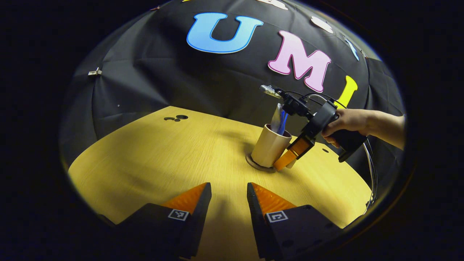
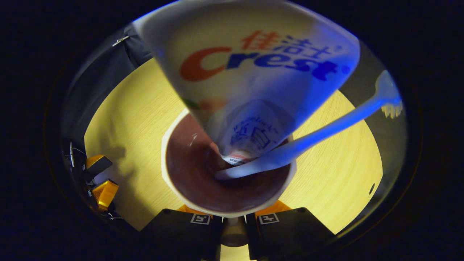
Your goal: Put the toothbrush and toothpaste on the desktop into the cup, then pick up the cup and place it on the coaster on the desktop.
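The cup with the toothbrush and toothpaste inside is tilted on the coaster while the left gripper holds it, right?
Not quite: the right gripper holds the cup, as the left gripper view shows. The toothbrush and toothpaste are inside, and the cup is tilted on the coaster.

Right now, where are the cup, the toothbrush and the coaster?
cup [image 1: 269, 148]: left gripper view, on its outer wall.
toothbrush [image 2: 326, 132]: right gripper view, on its handle.
coaster [image 1: 253, 165]: left gripper view, on its edge under the cup.

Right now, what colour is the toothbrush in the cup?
Blue; the toothbrush shows best in the right gripper view.
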`<state>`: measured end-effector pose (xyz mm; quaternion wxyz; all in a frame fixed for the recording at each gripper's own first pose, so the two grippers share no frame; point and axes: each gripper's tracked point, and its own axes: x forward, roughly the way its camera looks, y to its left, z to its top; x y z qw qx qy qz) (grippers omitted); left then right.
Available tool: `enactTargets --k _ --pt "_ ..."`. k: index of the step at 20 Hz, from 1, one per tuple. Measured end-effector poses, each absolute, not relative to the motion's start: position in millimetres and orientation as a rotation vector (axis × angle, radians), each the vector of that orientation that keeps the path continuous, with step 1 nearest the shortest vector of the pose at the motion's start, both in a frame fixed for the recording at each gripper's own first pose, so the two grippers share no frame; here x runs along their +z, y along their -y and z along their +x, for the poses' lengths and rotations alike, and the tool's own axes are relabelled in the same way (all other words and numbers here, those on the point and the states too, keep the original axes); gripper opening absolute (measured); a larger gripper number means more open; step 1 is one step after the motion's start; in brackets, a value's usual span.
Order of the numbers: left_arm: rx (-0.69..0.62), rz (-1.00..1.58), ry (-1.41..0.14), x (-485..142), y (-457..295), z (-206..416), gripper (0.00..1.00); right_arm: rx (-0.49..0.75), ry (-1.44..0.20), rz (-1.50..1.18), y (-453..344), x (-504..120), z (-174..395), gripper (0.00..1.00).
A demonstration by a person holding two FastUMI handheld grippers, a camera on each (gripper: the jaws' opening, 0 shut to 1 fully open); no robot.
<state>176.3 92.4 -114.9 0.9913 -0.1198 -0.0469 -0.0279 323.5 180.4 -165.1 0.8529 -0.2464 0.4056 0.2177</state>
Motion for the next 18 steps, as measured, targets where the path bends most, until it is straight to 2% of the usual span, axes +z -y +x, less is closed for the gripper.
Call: enactTargets --k 1,2,3,4,5,6,7,8,9,10,11,12,17,18 --pt "-0.055 -0.244 0.093 -115.3 -94.6 175.7 0.63 0.452 -0.860 -0.529 -180.9 -167.4 324.4 0.38" --pt "-0.053 -0.247 0.091 -115.6 -96.6 175.6 0.63 0.452 -0.867 -0.532 -181.9 -166.7 324.8 0.33" --pt "-0.050 -0.250 0.089 -116.6 -97.9 175.8 0.63 0.450 -0.874 -0.526 -181.6 -167.1 325.3 0.38" --pt "-0.048 -0.255 0.088 -117.3 -99.8 176.1 0.72 0.450 -0.887 -0.514 -181.2 -167.5 325.2 0.38" --pt "-0.047 -0.261 0.088 -117.9 -101.8 177.1 0.63 0.449 -0.892 -0.501 -179.3 -166.7 324.1 0.38" --pt "-0.046 -0.266 0.087 -118.3 -103.6 177.5 0.63 0.450 -0.896 -0.493 -178.9 -165.8 323.4 0.33" --pt "-0.045 -0.269 0.086 -118.7 -103.8 178.1 0.63 0.453 -0.896 -0.490 -178.2 -166.2 322.1 0.33" --pt "-0.045 -0.269 0.086 -118.5 -104.3 177.4 0.63 0.455 -0.895 -0.488 -177.9 -165.5 321.7 0.39" --pt "-0.046 -0.269 0.086 -118.4 -103.9 177.5 0.72 0.459 -0.899 -0.483 -178.3 -166.8 321.4 0.29" --pt "-0.046 -0.268 0.084 -118.7 -103.9 176.6 0.63 0.463 -0.901 -0.473 -179.1 -166.3 320.1 0.39" --pt "-0.045 -0.267 0.083 -118.8 -103.6 177.9 0.63 0.466 -0.899 -0.467 -179.8 -165.5 320.2 0.34" --pt "-0.045 -0.266 0.082 -118.7 -103.4 177.4 0.63 0.467 -0.894 -0.466 -178.9 -163.9 320.0 0.35" --pt "-0.046 -0.258 0.079 -118.4 -98.4 177.2 0.63 0.480 -0.849 -0.453 -179.8 -147.5 316.4 0.45" --pt "-0.049 -0.257 0.079 -117.4 -95.5 176.4 0.63 0.487 -0.839 -0.443 -180.2 -142.1 314.2 0.38"
